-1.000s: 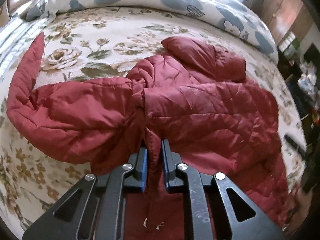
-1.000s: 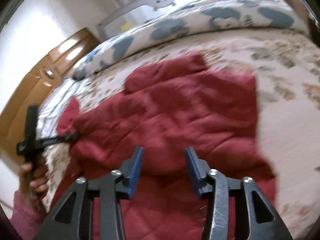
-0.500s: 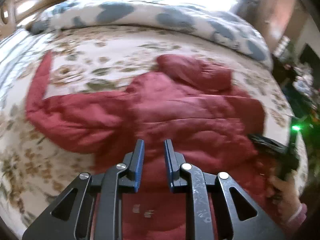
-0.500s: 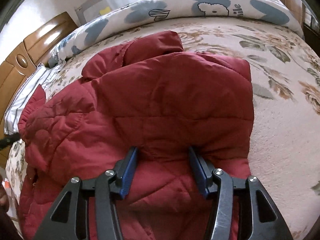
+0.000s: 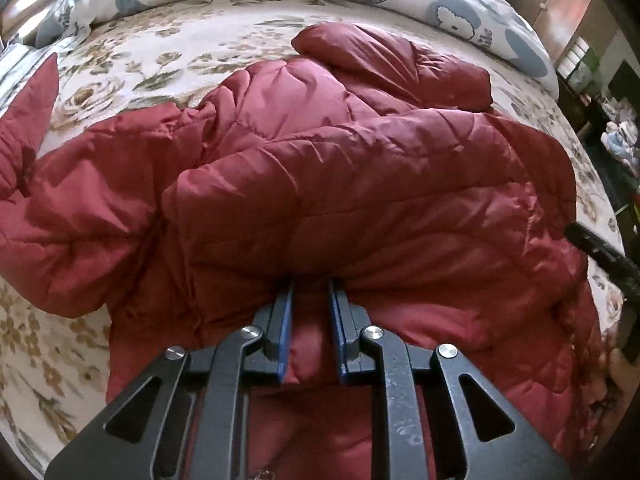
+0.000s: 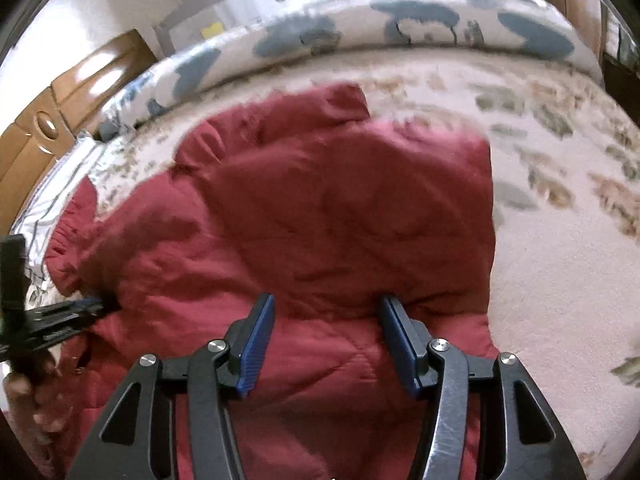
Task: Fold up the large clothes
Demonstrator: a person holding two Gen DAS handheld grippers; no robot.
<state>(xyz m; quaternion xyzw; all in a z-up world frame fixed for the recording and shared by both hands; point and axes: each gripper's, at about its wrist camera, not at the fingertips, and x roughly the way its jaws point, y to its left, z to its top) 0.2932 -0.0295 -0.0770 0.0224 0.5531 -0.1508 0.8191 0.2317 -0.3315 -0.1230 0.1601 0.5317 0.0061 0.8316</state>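
A quilted dark-red padded jacket (image 5: 360, 184) is spread on a floral bedspread (image 5: 132, 60); the left gripper (image 5: 310, 292) is parted narrowly and the right gripper (image 6: 326, 312) widely, nothing clamped.

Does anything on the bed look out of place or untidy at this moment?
Yes. The red quilted jacket lies bunched, and one sleeve sticks out sideways over the floral bedsheet, not yet folded in.

One red padded jacket (image 5: 360, 184) is seen, spread on one bed covered by a flowered sheet (image 5: 168, 52). One rolled quilt (image 5: 460, 8) with blue patches is counted along the far edge. Two grippers are counted: the left gripper (image 5: 310, 300) and the right gripper (image 6: 326, 320), each with two blue-padded fingers. One wooden headboard (image 6: 68, 92) is seen.
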